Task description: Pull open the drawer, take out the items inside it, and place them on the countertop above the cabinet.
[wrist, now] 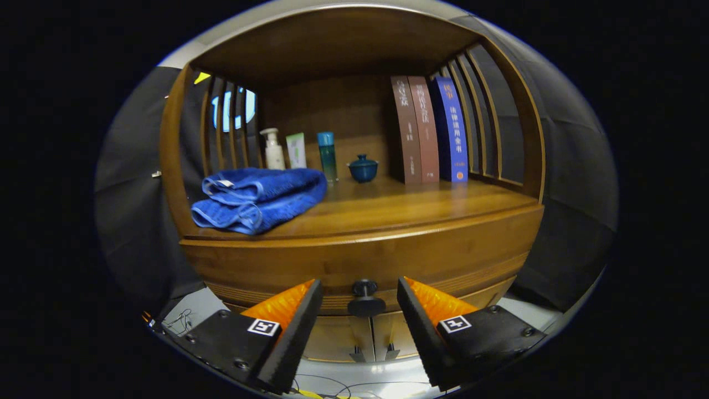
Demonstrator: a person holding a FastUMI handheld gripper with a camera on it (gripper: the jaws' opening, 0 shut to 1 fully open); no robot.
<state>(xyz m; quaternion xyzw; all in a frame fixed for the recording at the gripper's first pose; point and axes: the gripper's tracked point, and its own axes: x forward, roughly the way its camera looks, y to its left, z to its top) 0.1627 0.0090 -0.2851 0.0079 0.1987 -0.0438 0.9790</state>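
The spines of the three upright books [429, 130] carry vertical characters — too small and blurred to read. Each side of the tool [359, 302] bears a square black-and-white marker [263, 327] — a pattern, not text.

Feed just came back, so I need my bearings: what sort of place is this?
Likely a staged home setup: a wooden cabinet with a folded blue towel and upright books on it. The open gripper flanks the drawer knob.
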